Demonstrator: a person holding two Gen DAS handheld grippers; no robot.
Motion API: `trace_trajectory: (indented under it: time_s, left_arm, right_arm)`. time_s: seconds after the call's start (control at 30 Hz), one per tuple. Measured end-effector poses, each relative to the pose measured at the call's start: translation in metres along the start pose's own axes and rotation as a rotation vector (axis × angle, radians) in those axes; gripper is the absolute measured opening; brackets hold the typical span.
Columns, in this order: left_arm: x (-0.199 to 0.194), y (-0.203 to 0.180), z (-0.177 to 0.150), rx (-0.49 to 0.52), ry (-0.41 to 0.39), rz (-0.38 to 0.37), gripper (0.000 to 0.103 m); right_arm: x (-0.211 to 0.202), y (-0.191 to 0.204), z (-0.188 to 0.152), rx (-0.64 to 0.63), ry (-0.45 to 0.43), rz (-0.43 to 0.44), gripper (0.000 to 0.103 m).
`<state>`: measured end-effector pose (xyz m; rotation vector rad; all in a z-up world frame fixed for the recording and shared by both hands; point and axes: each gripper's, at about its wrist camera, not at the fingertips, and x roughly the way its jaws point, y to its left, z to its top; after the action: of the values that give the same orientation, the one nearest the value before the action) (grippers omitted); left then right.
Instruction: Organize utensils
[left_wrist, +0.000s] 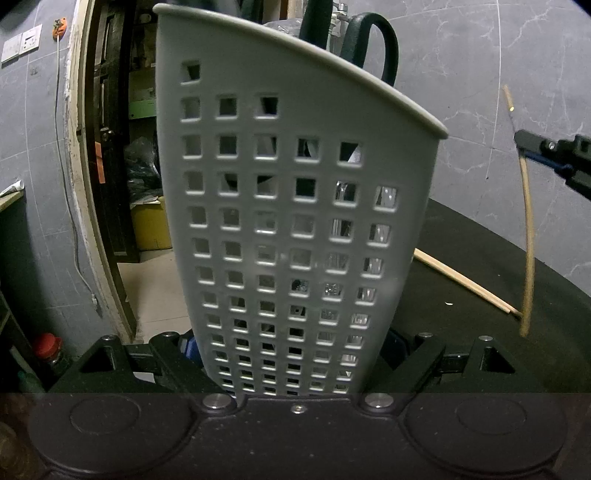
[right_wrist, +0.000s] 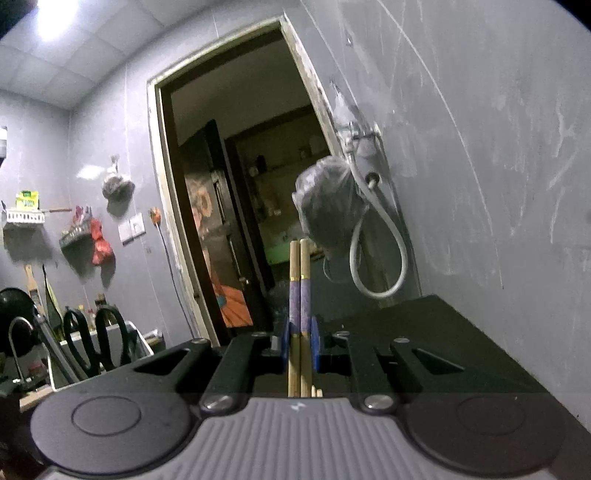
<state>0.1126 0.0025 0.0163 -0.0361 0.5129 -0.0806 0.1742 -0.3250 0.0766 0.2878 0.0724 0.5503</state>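
2 tongs are at work: my left tongs are clamped around the base of 1 grey perforated utensil holder standing on the black desk, light but stiff plastic, best held low on its walls. To its right, 1 loose chopstick lies on the desk. My right tongs pinch 2 chopsticks mid-shaft; they're thin, rigid, slippery, so I'd squeeze them together.
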Motion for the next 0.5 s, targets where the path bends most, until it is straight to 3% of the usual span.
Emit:
trace_trajectory:
  time_s: [0.3,0.5]
  left_arm:
    - [0.0,0.001,0.0,-0.001,0.0,-0.001,0.088]
    - [0.0,0.0,0.0,-0.002,-0.001,-0.002,0.088]
  right_arm:
    - [-0.007,0.01,0.014,-0.021,-0.07,0.025,0.014]
    - [-0.006,0.017,0.024,-0.053,-0.062,0.037,0.014]
